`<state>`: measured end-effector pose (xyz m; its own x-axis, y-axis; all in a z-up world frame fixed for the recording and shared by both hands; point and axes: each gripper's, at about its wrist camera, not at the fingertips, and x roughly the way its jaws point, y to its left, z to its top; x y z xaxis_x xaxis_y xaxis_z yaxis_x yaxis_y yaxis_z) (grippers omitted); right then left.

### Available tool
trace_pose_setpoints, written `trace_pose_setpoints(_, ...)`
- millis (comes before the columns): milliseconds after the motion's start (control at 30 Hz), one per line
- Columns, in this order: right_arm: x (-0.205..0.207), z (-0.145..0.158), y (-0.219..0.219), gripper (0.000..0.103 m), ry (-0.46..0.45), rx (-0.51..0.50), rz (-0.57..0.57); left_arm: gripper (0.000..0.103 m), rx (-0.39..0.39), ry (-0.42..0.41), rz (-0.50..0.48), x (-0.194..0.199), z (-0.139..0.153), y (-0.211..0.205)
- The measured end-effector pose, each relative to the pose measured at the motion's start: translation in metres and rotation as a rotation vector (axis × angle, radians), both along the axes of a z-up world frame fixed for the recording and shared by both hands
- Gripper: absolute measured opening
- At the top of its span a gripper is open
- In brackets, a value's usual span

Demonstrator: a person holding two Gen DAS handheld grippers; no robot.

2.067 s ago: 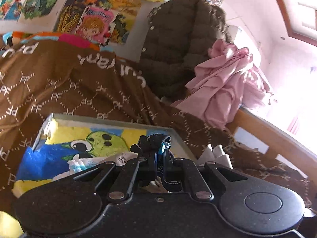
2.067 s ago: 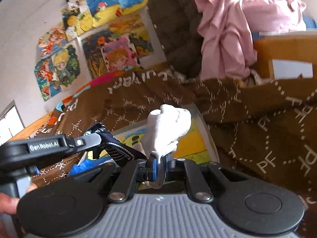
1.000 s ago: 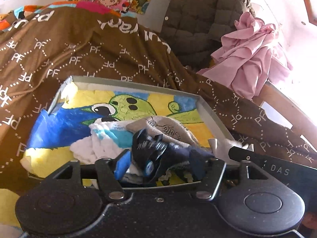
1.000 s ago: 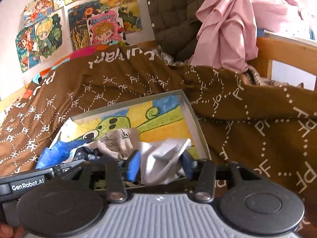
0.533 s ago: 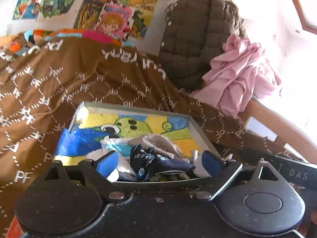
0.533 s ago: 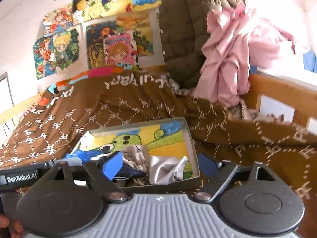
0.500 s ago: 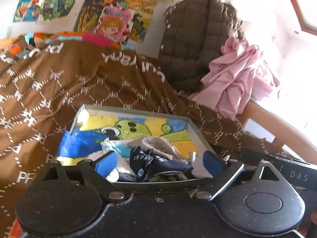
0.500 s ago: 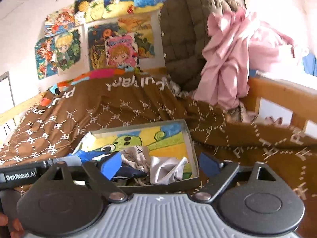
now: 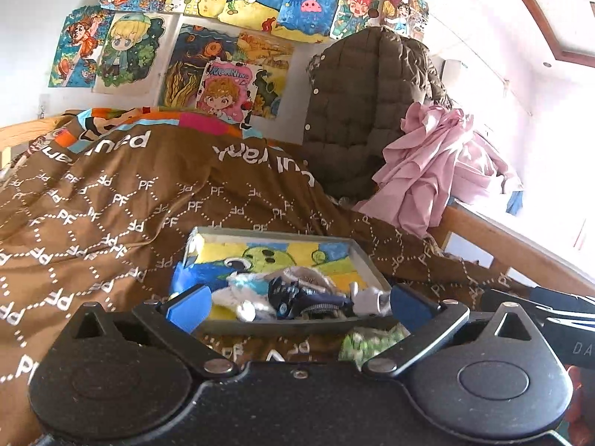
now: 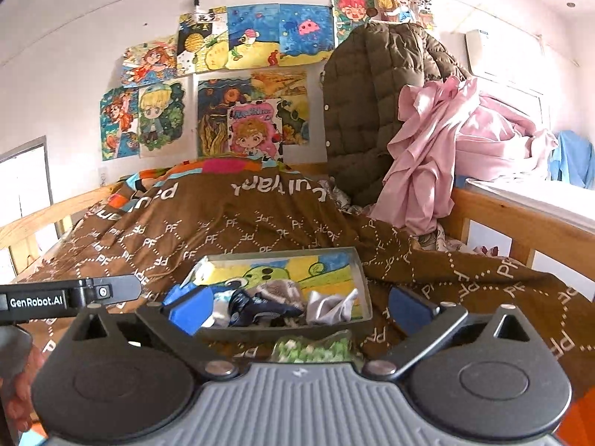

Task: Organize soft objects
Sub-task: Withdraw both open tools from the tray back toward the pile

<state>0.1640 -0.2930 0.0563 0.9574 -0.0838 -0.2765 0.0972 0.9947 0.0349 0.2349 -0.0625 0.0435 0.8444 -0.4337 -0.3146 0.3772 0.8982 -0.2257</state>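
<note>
Both grippers, left (image 9: 296, 304) and right (image 10: 297, 306), are spread empty; the green sock (image 10: 316, 347) outside the tray (image 10: 366, 290) could be overlooked.

Bedcover (image 9: 111, 200): brown, white "PF" lattice print, spread over bed.
Wall drawings (image 10: 208, 85): bright cartoon pictures, overlapping, above bedhead.
Quilted coat (image 10: 368, 104): dark olive, hanging beside drawings.
Pink cloth (image 9: 427, 171): bunched, draped just beside coat, over wooden rail (image 10: 520, 215).
Air conditioner (image 10: 494, 55): white, high on wall.
</note>
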Motion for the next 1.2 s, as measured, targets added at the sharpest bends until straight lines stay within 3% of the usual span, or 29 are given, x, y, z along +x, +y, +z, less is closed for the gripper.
trace_pose_setpoints(533,-0.067,-0.032,0.032,0.103,0.092,-0.013,0.005,0.102,0.05,0.031,-0.003,-0.074,-0.026,0.025)
trace_pose_setpoints(967,-0.093,-0.069,0.041,0.103,0.2,-0.026,0.0,0.102,0.103,0.1,-0.037,-0.099,-0.064,0.029)
trace_pose_setpoints(1200,-0.089,-0.08,0.046,0.103,0.274,-0.056,0.052,0.102,0.157,0.104,-0.086,-0.105,-0.078,0.029)
